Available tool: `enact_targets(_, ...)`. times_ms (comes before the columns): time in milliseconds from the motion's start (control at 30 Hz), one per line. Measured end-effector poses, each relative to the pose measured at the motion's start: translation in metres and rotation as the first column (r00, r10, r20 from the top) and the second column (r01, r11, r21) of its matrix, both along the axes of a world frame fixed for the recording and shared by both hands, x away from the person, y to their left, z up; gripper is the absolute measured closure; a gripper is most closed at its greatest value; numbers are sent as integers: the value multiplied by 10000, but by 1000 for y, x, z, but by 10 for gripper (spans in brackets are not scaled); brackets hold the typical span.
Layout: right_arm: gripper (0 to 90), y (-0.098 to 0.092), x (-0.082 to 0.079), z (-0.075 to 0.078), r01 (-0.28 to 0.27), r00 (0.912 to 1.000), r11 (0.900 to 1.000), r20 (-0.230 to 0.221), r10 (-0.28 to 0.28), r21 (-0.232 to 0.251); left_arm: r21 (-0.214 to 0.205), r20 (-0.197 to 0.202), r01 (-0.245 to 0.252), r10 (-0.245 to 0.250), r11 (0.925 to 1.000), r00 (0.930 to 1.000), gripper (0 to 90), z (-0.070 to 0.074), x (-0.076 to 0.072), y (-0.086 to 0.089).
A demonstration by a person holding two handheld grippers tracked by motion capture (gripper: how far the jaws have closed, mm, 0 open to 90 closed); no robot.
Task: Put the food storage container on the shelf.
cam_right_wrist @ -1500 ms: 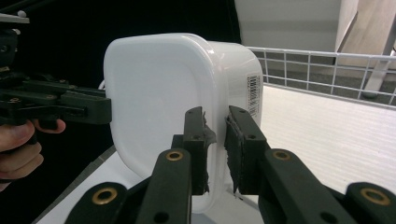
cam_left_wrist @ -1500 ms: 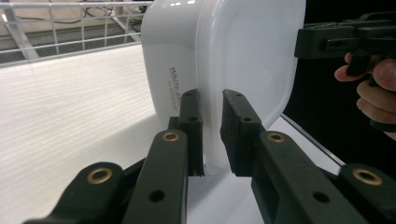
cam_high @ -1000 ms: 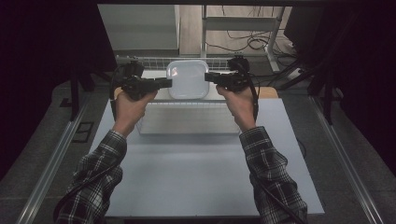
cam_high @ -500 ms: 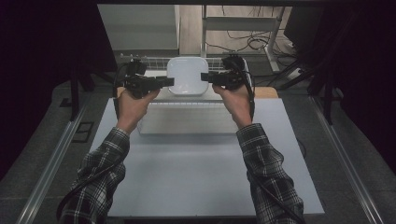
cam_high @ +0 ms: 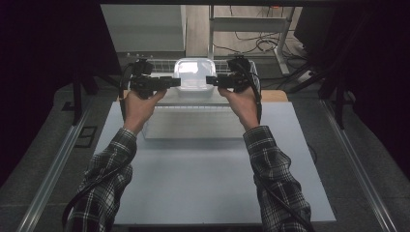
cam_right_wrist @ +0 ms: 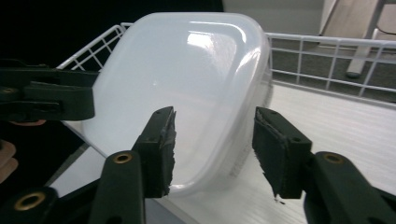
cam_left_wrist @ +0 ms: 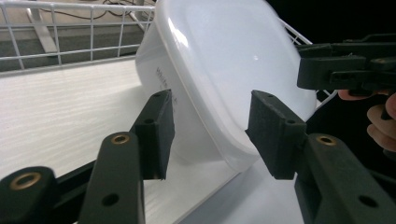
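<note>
Grey floor (cam_high: 43,145), dark surroundings, desk frame (cam_high: 251,24)

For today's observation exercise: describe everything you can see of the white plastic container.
The white plastic container is translucent, squarish with rounded corners, and glossy. Small print runs along one side wall. It sits inside a white wire basket at the table's far edge. Both grippers' fingers have just been opening and flank its edges without pressing.

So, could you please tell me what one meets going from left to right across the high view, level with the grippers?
Left gripper → plastic container → right gripper.
</note>
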State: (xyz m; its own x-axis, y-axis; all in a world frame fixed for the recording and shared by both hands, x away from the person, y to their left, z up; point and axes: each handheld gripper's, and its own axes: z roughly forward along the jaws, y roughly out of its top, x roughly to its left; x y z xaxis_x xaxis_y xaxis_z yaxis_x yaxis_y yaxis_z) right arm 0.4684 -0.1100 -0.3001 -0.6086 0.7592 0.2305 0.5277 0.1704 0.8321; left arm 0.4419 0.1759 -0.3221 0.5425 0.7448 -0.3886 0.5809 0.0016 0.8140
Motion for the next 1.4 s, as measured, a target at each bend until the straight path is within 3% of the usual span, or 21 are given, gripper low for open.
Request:
enact_targets(200,451,2,6,0,318,9994,9994,170,-316,-104,130,-44,-343,344,9993,9994,424,2,12,1)
enact_targets(433,408,4,14,0,660,9976,9977,208,-657,-136,498,287,-719,705,9962,9971,352,3,19,-3)
enact_targets(533,350,4,10,3,383,9978,9993,534,-383,11,179,526,-418,409,9990,9978,288,5,16,0)
enact_targets(700,144,4,2,3,-235,9962,9997,839,230,54,-77,731,317,-311,9995,9968,186,5,7,-2)
enact_targets(833,53,5,-7,-5,-373,9928,9986,1129,412,-372,295,844,658,-681,9974,9941,85,0,-2,-6)
enact_targets(967,28,4,-15,-12,-589,9880,9964,1390,669,-614,417,871,905,-939,9950,9918,63,-8,-10,-8)
enact_targets(1267,24,3,-28,-24,-821,9853,9928,1426,941,-876,865,1068,1315,-1404,9875,9843,61,-20,-26,-11)
enact_targets(1400,24,2,-34,-27,-798,9849,9907,1448,954,-1098,764,1115,1377,-1457,9875,9830,57,-25,-33,-11)
